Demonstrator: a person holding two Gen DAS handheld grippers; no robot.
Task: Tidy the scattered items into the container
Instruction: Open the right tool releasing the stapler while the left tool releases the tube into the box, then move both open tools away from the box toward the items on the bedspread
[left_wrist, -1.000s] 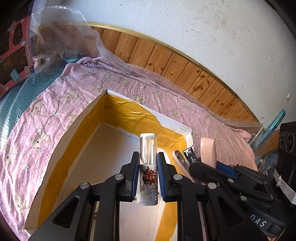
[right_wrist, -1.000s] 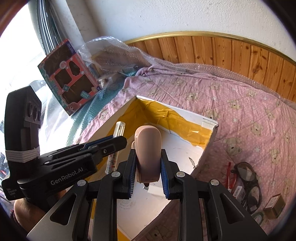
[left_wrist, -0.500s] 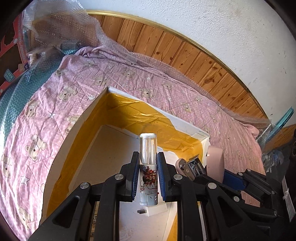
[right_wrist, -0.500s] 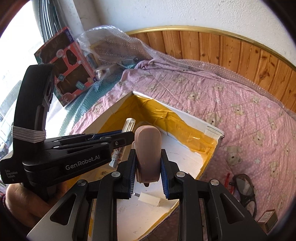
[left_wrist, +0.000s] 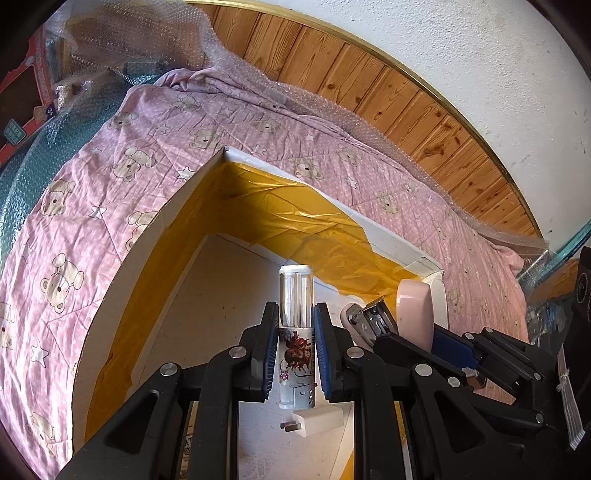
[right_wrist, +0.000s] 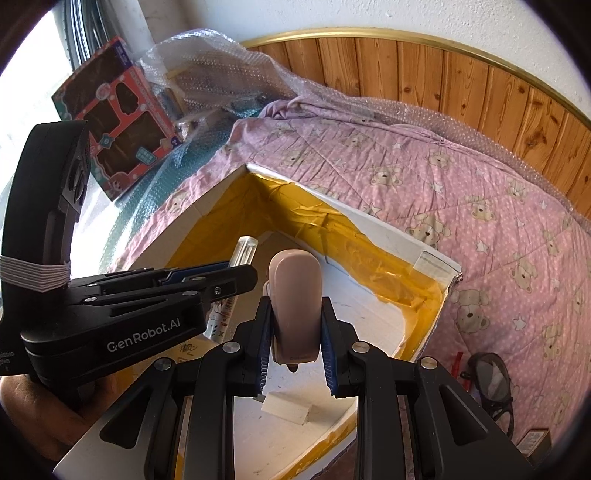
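A white cardboard box (left_wrist: 173, 206) lined with yellow tape lies open on a pink bear-print quilt. My left gripper (left_wrist: 295, 345) is shut on a clear tube (left_wrist: 296, 325) with a cartoon label, held upright over the box floor. In the right wrist view my right gripper (right_wrist: 295, 332) is shut on a beige-pink stapler (right_wrist: 295, 306), also above the box (right_wrist: 436, 262). The stapler (left_wrist: 413, 314) shows to the right of the tube, its metal mouth open. A small white plug adapter (left_wrist: 317, 419) lies on the box floor below both grippers; the same adapter (right_wrist: 286, 406) appears under the stapler.
Black glasses (right_wrist: 491, 380), a red item (right_wrist: 458, 363) and a small brown box (right_wrist: 532, 441) lie on the quilt (right_wrist: 480, 192) right of the box. A toy package (right_wrist: 114, 147) and bubble wrap (right_wrist: 210, 70) stand at the back left. Wooden panelling (left_wrist: 388, 92) backs the bed. A hand (right_wrist: 40, 417) holds the left gripper.
Both grippers have moved forward and lower over the box with their loads still held; the box floor and the white adapter now fill more of both views.
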